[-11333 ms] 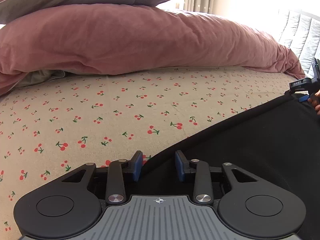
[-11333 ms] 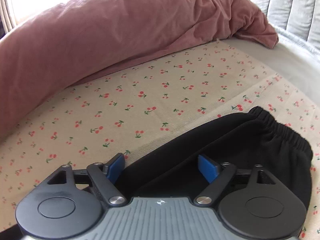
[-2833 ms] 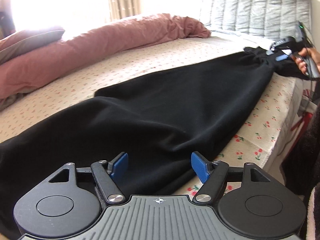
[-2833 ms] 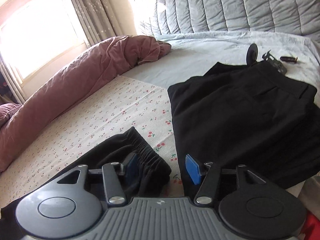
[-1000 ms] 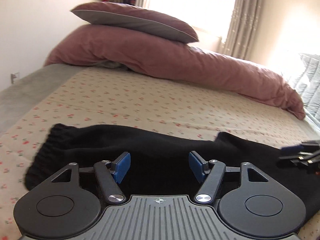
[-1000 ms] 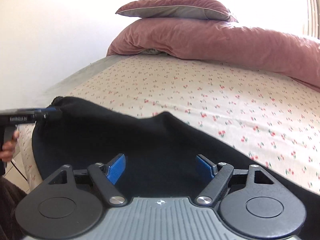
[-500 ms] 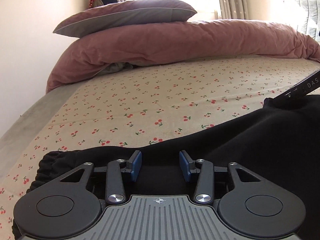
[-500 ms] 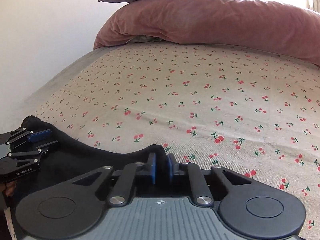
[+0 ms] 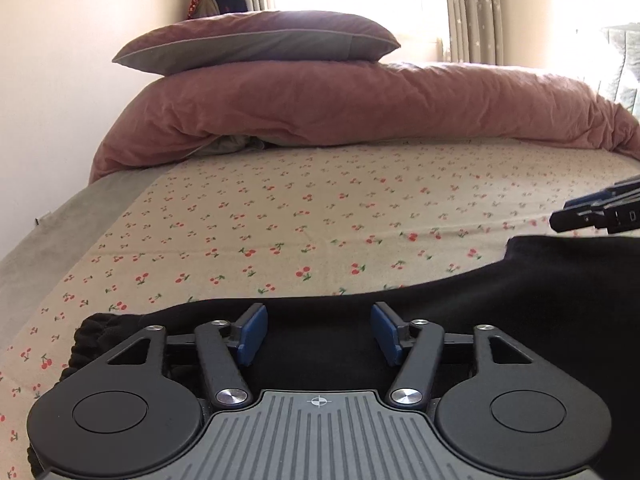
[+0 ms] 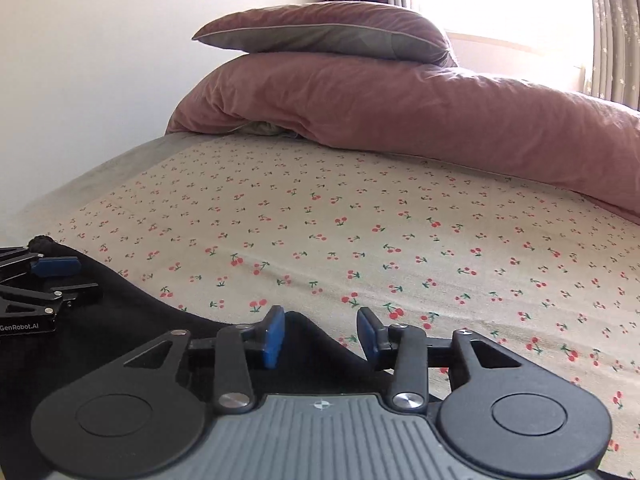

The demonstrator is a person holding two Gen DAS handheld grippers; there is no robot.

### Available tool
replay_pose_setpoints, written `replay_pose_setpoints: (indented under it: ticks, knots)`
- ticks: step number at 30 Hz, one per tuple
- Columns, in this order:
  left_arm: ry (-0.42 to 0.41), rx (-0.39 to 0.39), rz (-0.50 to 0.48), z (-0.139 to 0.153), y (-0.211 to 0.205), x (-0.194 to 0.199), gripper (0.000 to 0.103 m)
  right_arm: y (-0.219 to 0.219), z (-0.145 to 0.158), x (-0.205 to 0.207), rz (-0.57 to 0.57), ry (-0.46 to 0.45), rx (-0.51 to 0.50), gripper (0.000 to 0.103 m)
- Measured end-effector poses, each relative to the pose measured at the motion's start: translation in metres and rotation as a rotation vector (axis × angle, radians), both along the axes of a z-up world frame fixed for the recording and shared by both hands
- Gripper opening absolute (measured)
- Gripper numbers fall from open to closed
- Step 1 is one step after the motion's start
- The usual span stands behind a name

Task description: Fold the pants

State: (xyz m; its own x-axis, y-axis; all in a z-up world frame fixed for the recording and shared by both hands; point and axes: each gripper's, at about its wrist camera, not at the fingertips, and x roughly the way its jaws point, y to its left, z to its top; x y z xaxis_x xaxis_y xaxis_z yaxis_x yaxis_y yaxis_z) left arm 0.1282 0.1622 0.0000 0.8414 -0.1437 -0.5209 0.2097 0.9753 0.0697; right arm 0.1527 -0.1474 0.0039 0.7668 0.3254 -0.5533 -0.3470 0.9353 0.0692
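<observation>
On the bed (image 9: 280,208), along its near edge, the pants (image 9: 520,292) lie flat across the cherry sheet; black, thick-looking knit, with a ribbed elastic end (image 9: 92,332) bunched at the far left of my left view. My left gripper (image 9: 318,332) sits low over the cloth near that end, fingers spread, nothing between them. My right gripper (image 10: 320,336) is over a raised corner of the pants, fingers likewise spread and holding nothing; in the left view it shows just above the cloth's right edge.

I judge the fabric soft and limp, light enough for one pinch per side, though it should sag and drag on the sheet; not slippery, not fragile. The ribbed end looks the firmest place to grip on the left; on the right I would take the raised corner, catching every layer, since a pinch on the top layer alone could let the fold open. The pink duvet (image 9: 360,108) and pillow (image 9: 256,46) lie well apart from all this, at the far side.
</observation>
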Motion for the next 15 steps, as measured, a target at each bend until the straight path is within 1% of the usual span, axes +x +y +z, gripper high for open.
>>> replay_pose_setpoints:
  ticks: [1, 2, 3, 5, 6, 9, 12, 13, 14, 15]
  knots:
    - [-0.001, -0.024, -0.032, 0.005, -0.004, 0.0, 0.07, -0.008, 0.002, -0.008, -0.005, 0.006, 0.006, 0.048]
    - [0.008, -0.041, -0.067, 0.01, -0.01, 0.001, 0.07, -0.016, 0.004, -0.015, -0.011, 0.013, 0.008, 0.051]
    - [0.015, -0.06, -0.101, 0.014, -0.016, 0.003, 0.07, -0.024, 0.005, -0.023, -0.022, 0.022, 0.008, 0.056]
    - [0.051, -0.07, -0.171, 0.02, -0.034, 0.013, 0.071, -0.037, 0.003, -0.034, -0.053, 0.039, 0.008, 0.061]
    - [0.079, -0.072, -0.21, 0.022, -0.044, 0.02, 0.071, -0.044, 0.002, -0.04, -0.073, 0.046, 0.012, 0.061]
    - [0.213, -0.082, -0.308, 0.016, -0.072, 0.055, 0.07, -0.064, -0.009, -0.054, -0.108, 0.058, 0.053, 0.062]
    - [0.36, -0.051, -0.349, 0.0, -0.099, 0.088, 0.069, -0.078, -0.022, -0.059, -0.138, 0.105, 0.049, 0.062]
    - [0.411, -0.059, -0.352, -0.008, -0.106, 0.097, 0.066, -0.081, -0.026, -0.059, -0.149, 0.122, 0.039, 0.061]
    - [0.442, -0.083, -0.346, -0.013, -0.109, 0.104, 0.065, -0.085, -0.03, -0.06, -0.158, 0.136, 0.032, 0.061]
    - [0.451, -0.113, -0.343, -0.014, -0.11, 0.109, 0.063, -0.089, -0.034, -0.061, -0.158, 0.144, 0.034, 0.061]
